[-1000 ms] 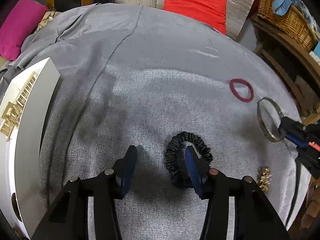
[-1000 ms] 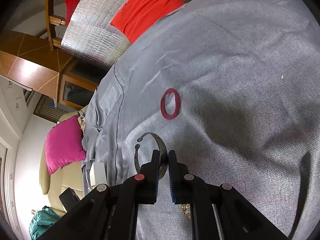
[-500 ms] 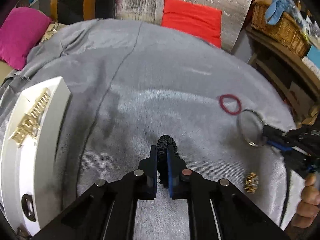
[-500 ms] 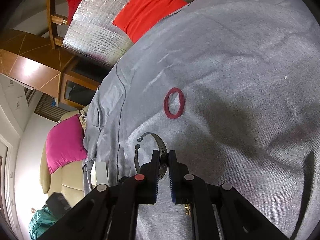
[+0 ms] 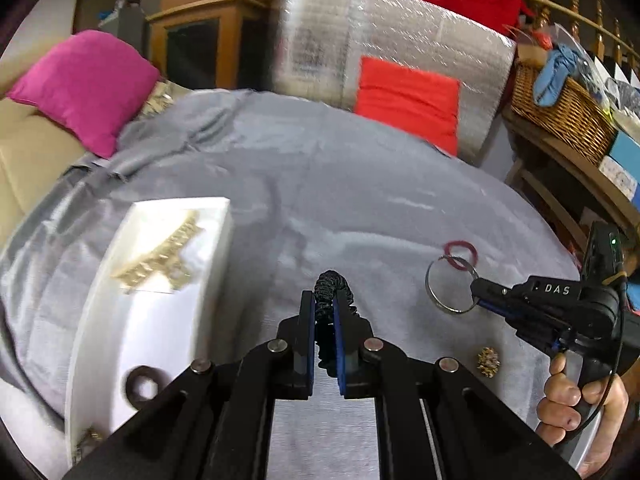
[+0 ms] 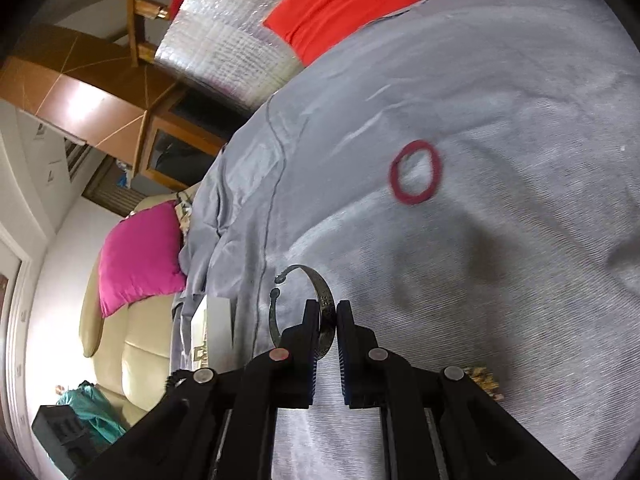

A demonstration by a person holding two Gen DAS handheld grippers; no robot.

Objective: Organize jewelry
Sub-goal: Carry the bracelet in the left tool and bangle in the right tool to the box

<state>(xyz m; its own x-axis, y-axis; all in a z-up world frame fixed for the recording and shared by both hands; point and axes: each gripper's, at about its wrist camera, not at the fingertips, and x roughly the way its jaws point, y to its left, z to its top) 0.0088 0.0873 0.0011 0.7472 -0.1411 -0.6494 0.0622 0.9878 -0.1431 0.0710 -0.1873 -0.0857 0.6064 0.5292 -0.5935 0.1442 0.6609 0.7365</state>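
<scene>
Two pieces are in hand at this moment, one per hand-held gripper. The left hand-held gripper (image 5: 323, 308) is clamped on the black beaded bracelet (image 5: 330, 285), whose loop arches above the fingertips clear of the grey cloth (image 5: 320, 184) covering the table. Judged by its coiled, segmented look, this bracelet is elastic and soft; it will sag and swing from a single pinch, so hold it across the band as now and carry it without jerks. The right hand-held gripper (image 6: 327, 320) is closed on the silver open cuff bangle (image 6: 320, 300), gripped across its flat band opposite the gap. The bangle appears rigid, light and smooth, so it may pivot or slip between the pads; a grip on the widest part of the band is the safer choice. To the left lies the white tray (image 5: 208, 264), already holding a gold chain piece (image 5: 160, 258) and a dark ring-shaped item (image 5: 145, 386); its outline is blurred, so compartments cannot be made out. On the cloth remain a red band (image 6: 416, 172), flat and limp, best pinched at its rim, and a small gold cluster (image 5: 489, 361), possibly an earring, small enough to demand a fingertip pinch.
</scene>
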